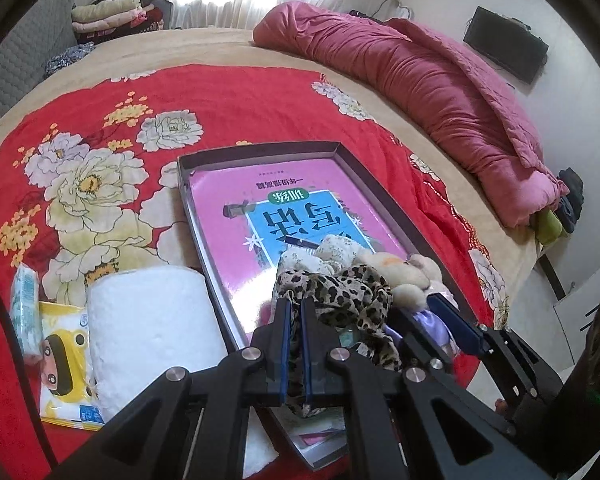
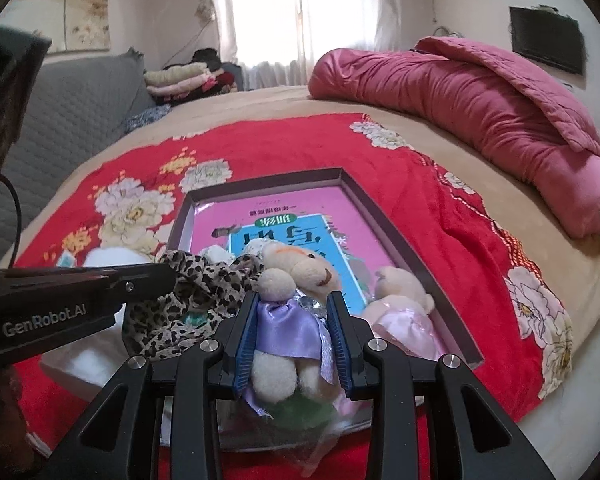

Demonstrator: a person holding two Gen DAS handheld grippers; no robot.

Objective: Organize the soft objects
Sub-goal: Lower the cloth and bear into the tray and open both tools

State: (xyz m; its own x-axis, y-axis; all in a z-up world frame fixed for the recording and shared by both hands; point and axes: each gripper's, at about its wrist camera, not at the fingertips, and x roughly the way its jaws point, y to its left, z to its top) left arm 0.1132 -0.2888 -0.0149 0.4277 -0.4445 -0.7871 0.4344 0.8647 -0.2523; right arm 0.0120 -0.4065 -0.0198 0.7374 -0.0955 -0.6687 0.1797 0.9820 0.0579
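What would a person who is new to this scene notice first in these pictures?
Probably the bright red floral blanket spread over the bed, with a shallow dark box on it that holds a pink book. At the box's near end, the right gripper is shut on a small plush bear in a purple dress, and the left gripper pinches a leopard-print cloth beside it. A rolled pink quilt lies along the bed's far right edge.

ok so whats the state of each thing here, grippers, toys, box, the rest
left gripper: shut on leopard-print cloth
right gripper: shut on bear in purple dress
bear in pink dress: lying in the box, not gripped
shallow box: open, pink book flat inside
paper roll: lying on the red floral blanket
pink quilt: folded along the bed
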